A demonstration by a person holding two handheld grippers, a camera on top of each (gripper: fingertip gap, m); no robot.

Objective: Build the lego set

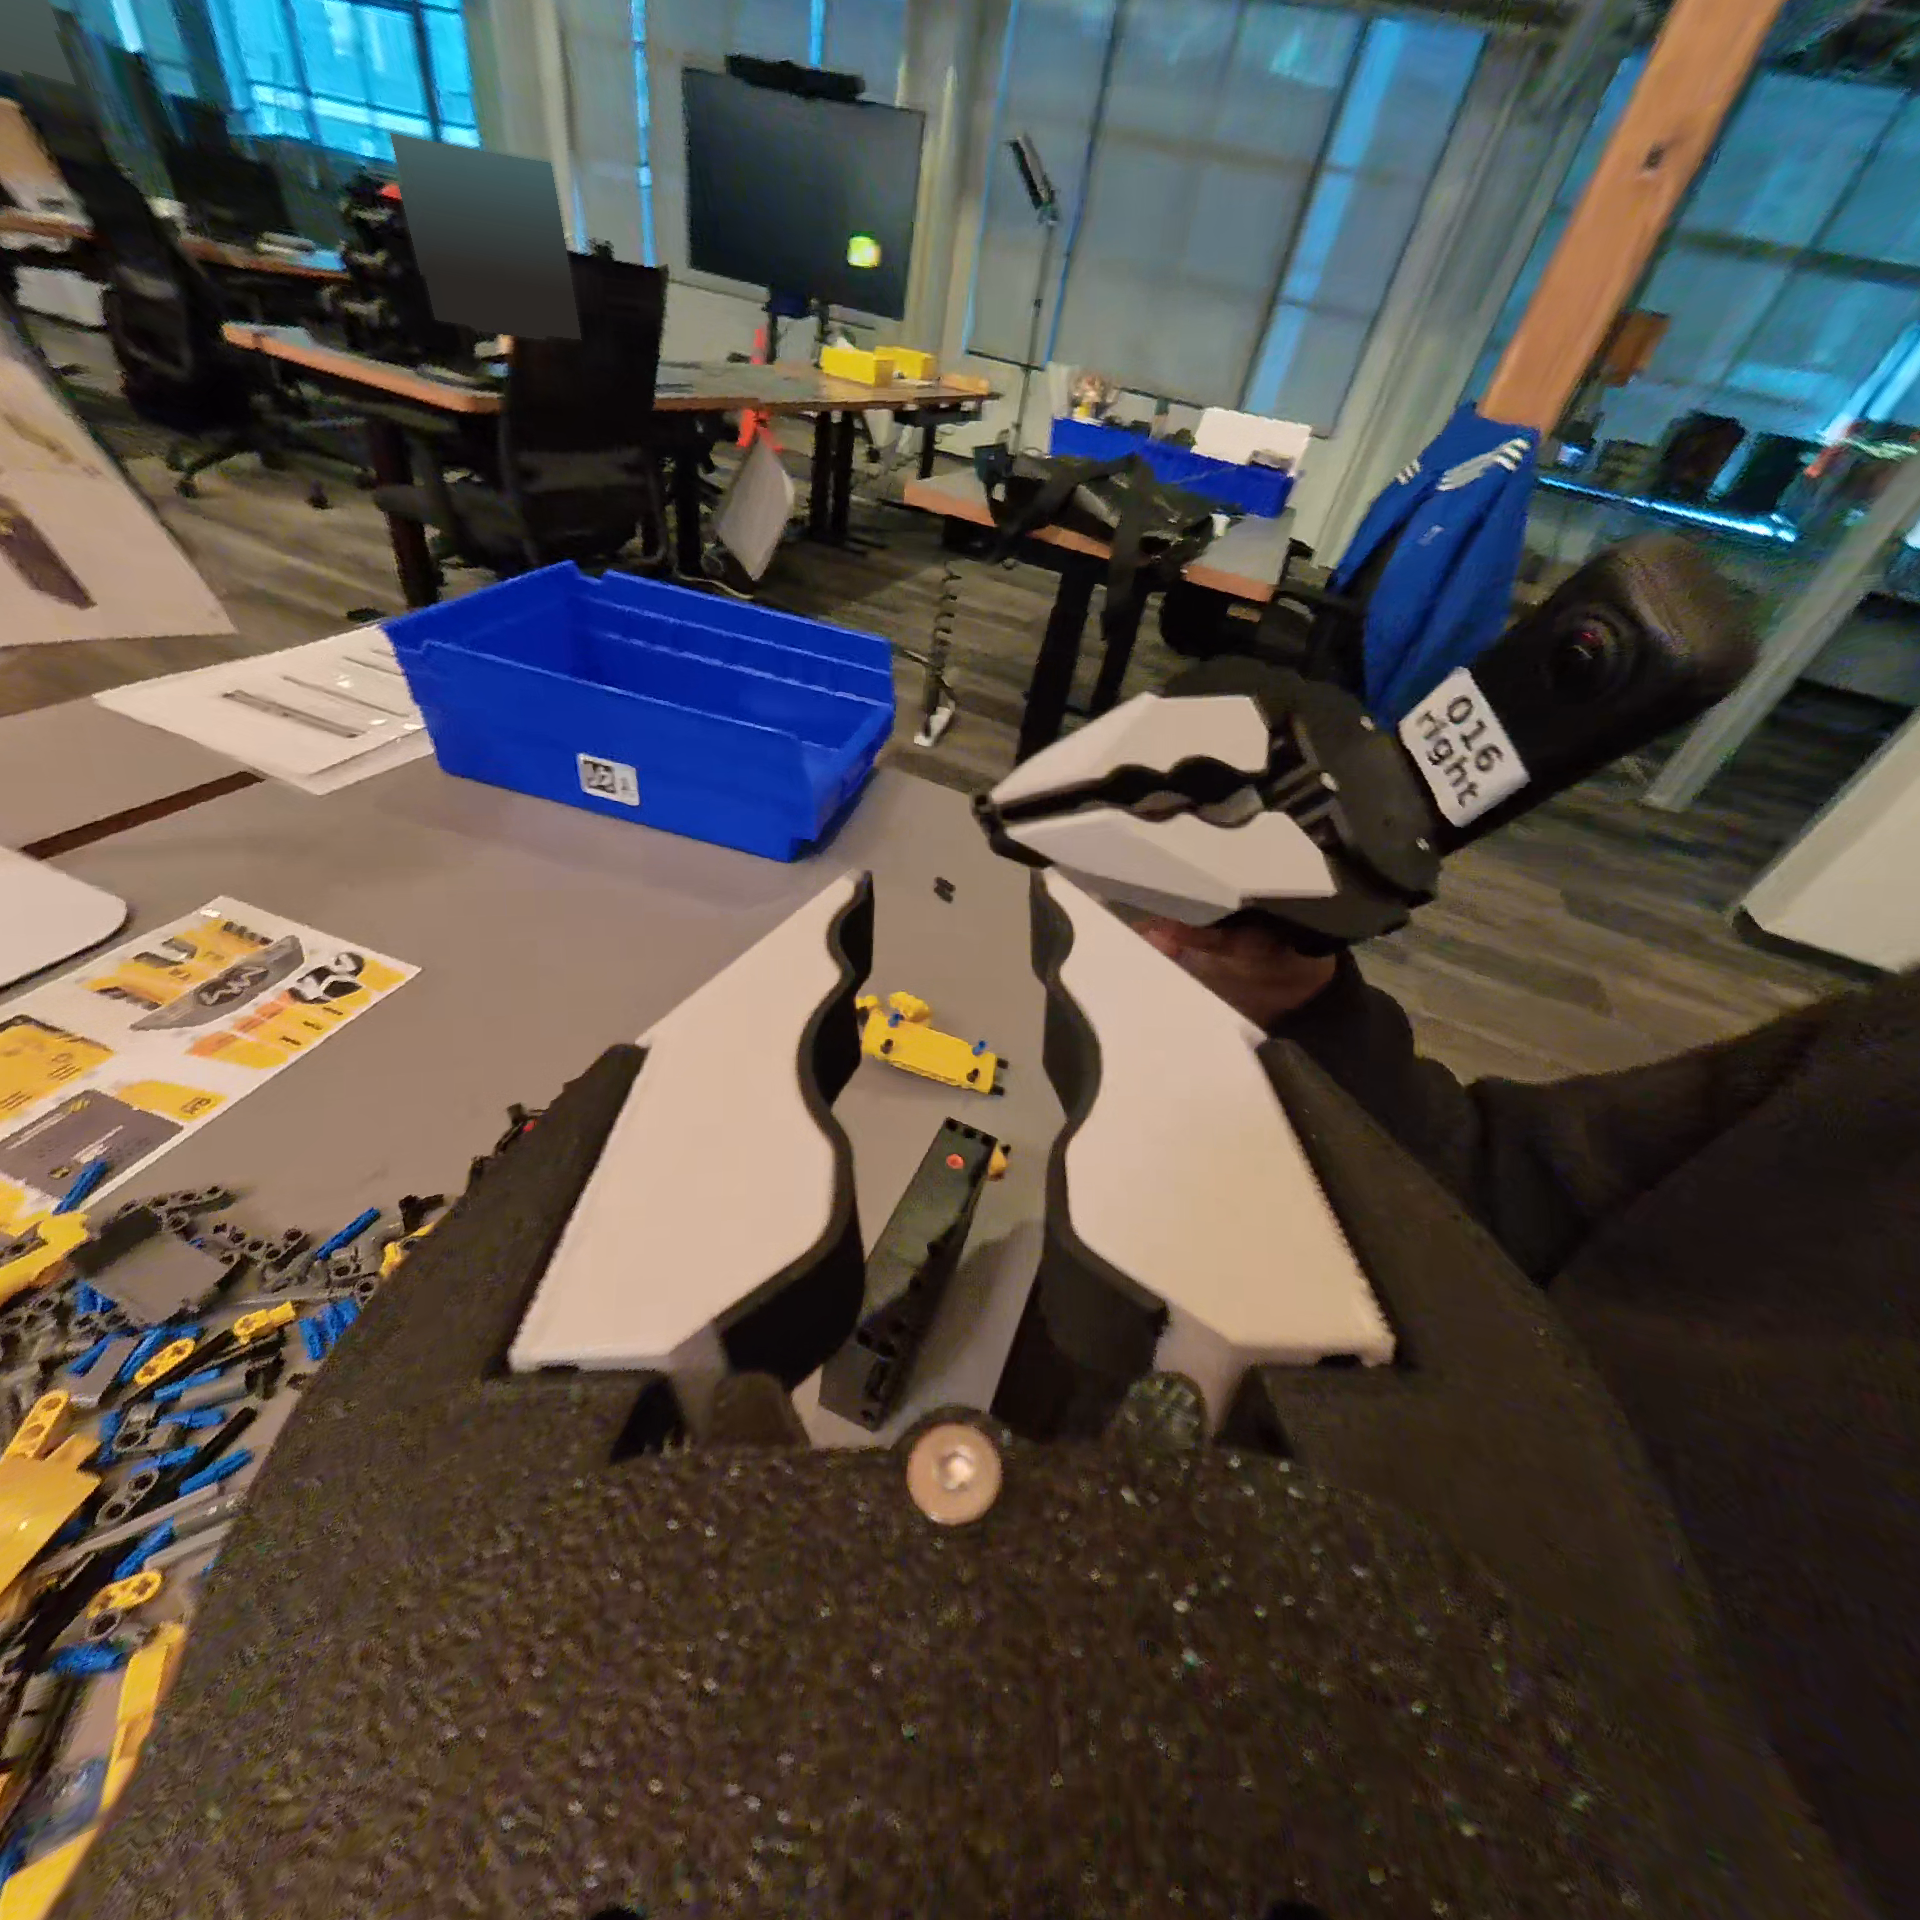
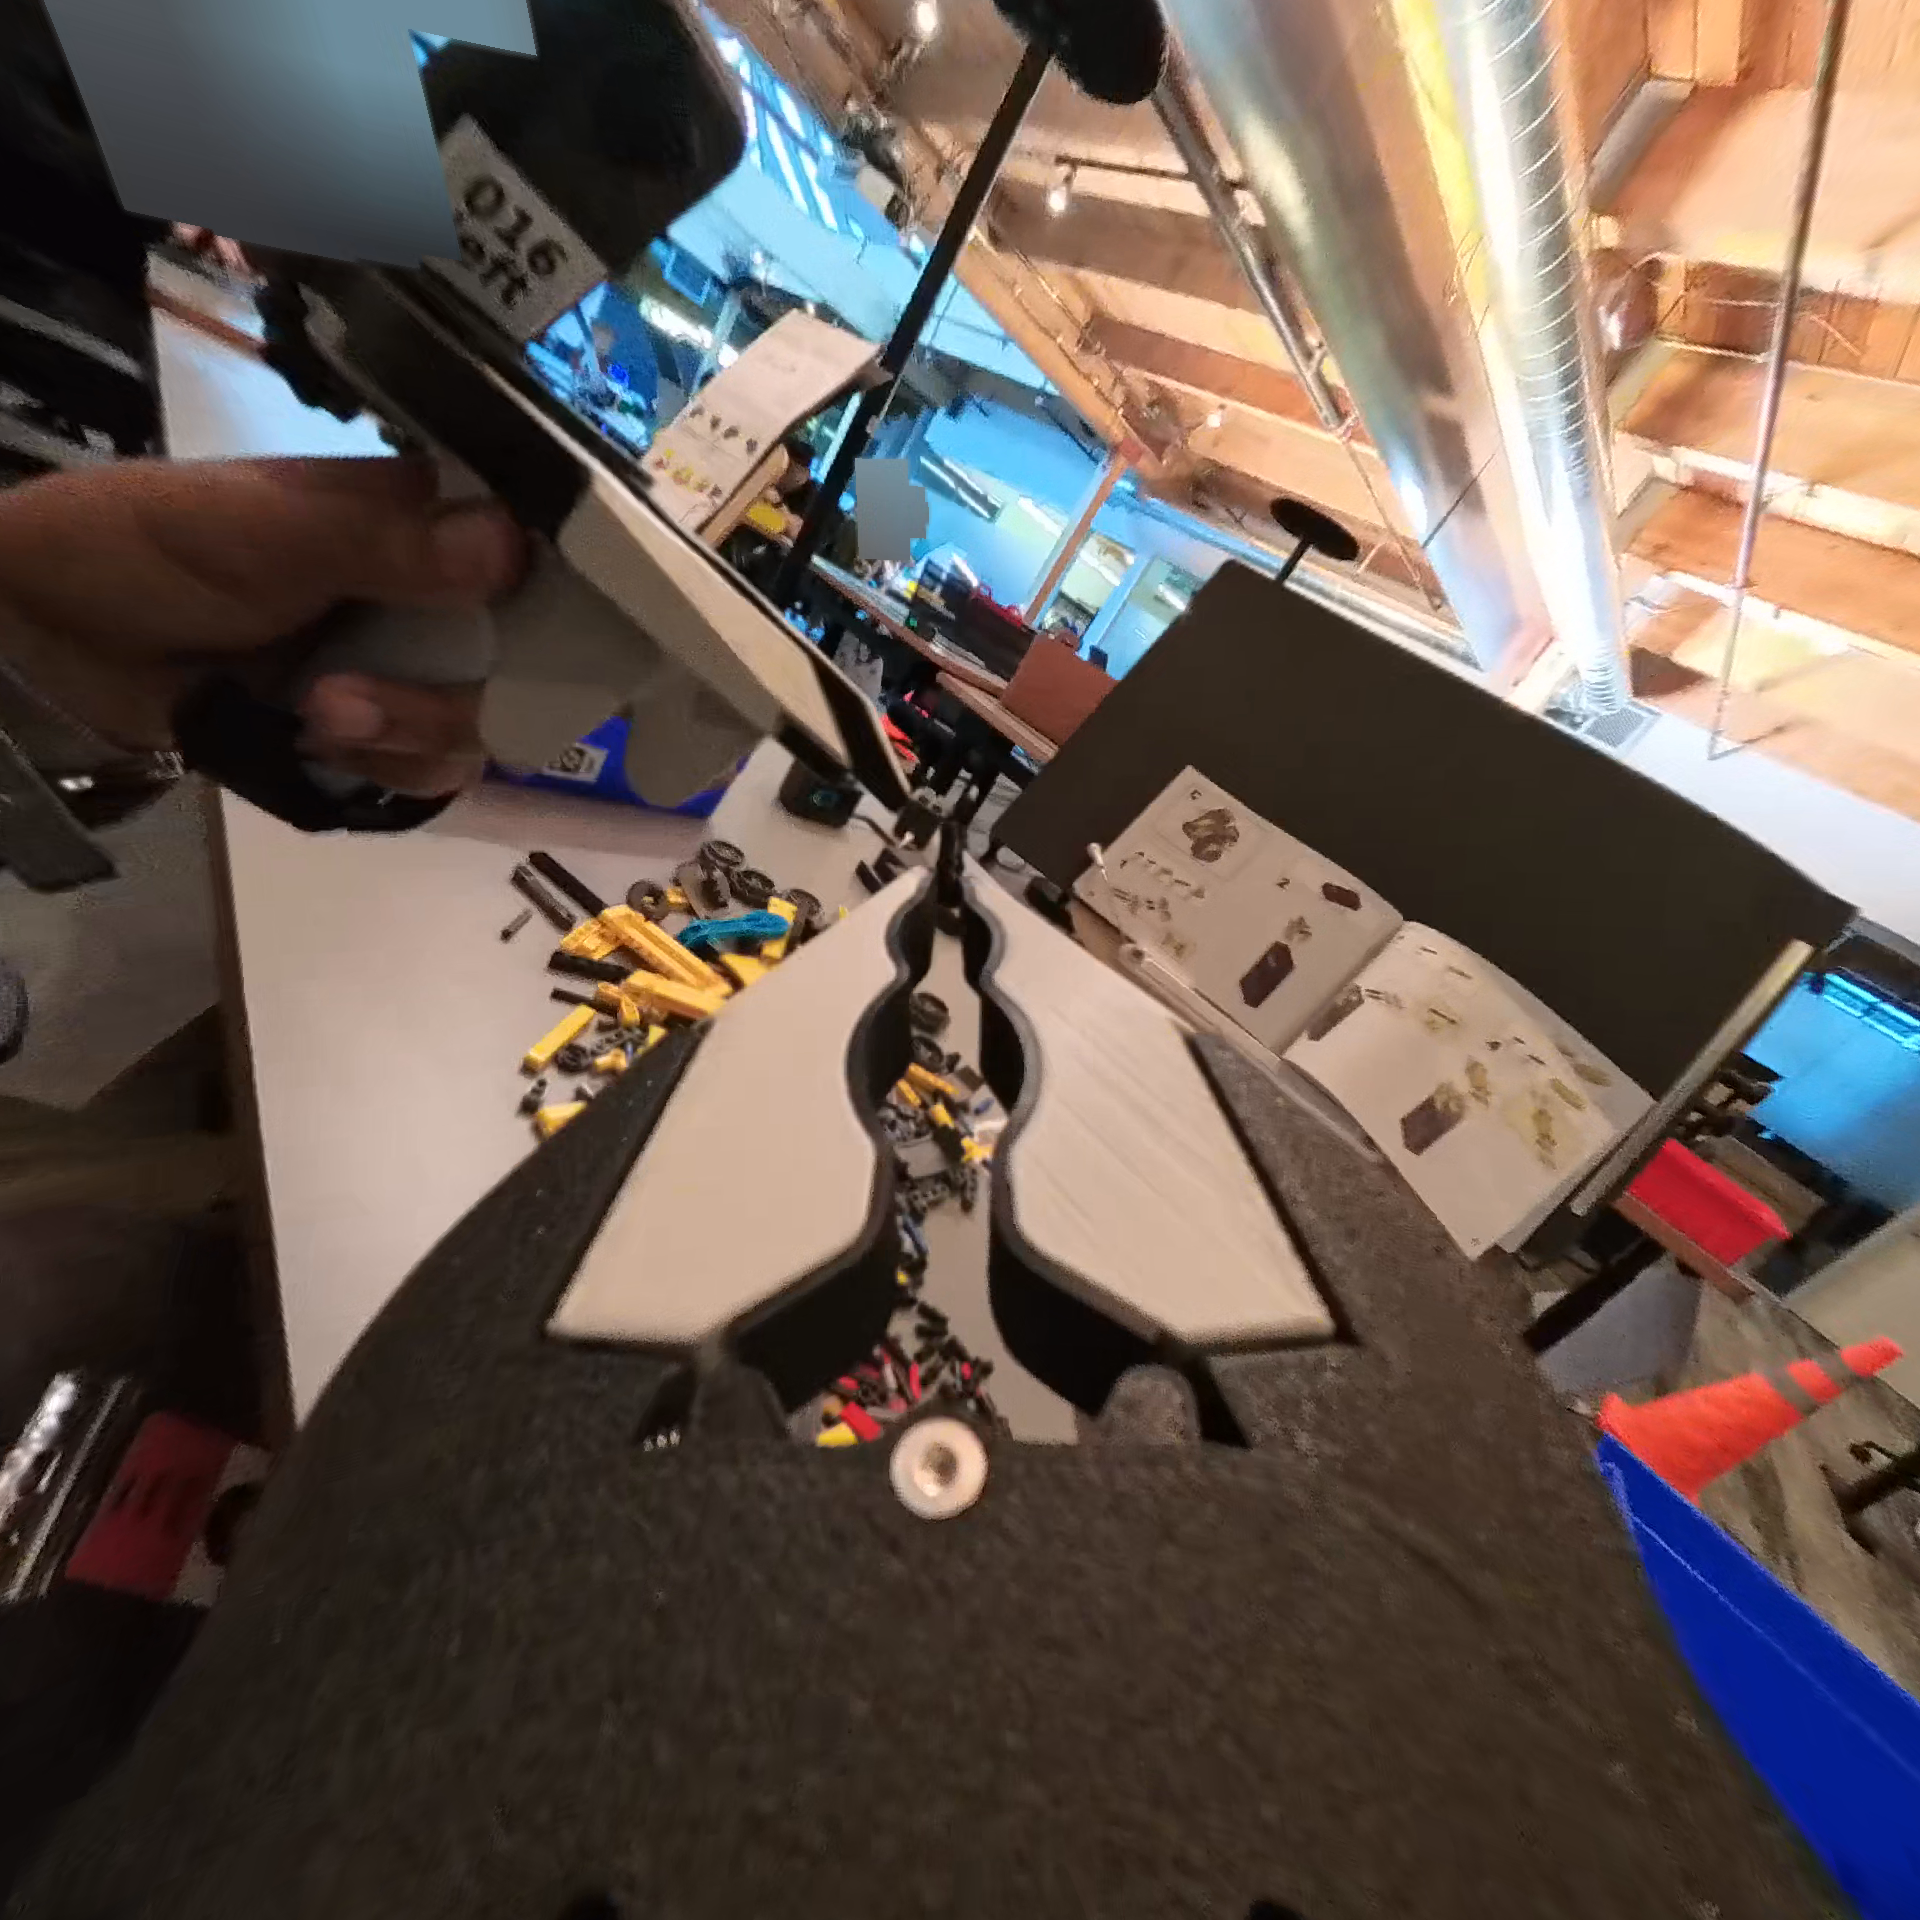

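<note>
Left gripper wide open, empty, above black beam; yellow brick assembly just ahead. Right gripper pinching small black pin; keep pinch steady, tips level.

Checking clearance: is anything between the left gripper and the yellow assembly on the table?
Nothing visible. The yellow assembly lies uncovered under the open left gripper; the black beam lies apart.

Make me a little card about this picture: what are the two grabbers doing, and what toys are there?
left gripper: fingers open, over a black beam and a yellow piece
right gripper: fingers shut, up above the grey table
pile of building pieces: yellow, blue and black, left side
blue bin: far side of the table
</note>
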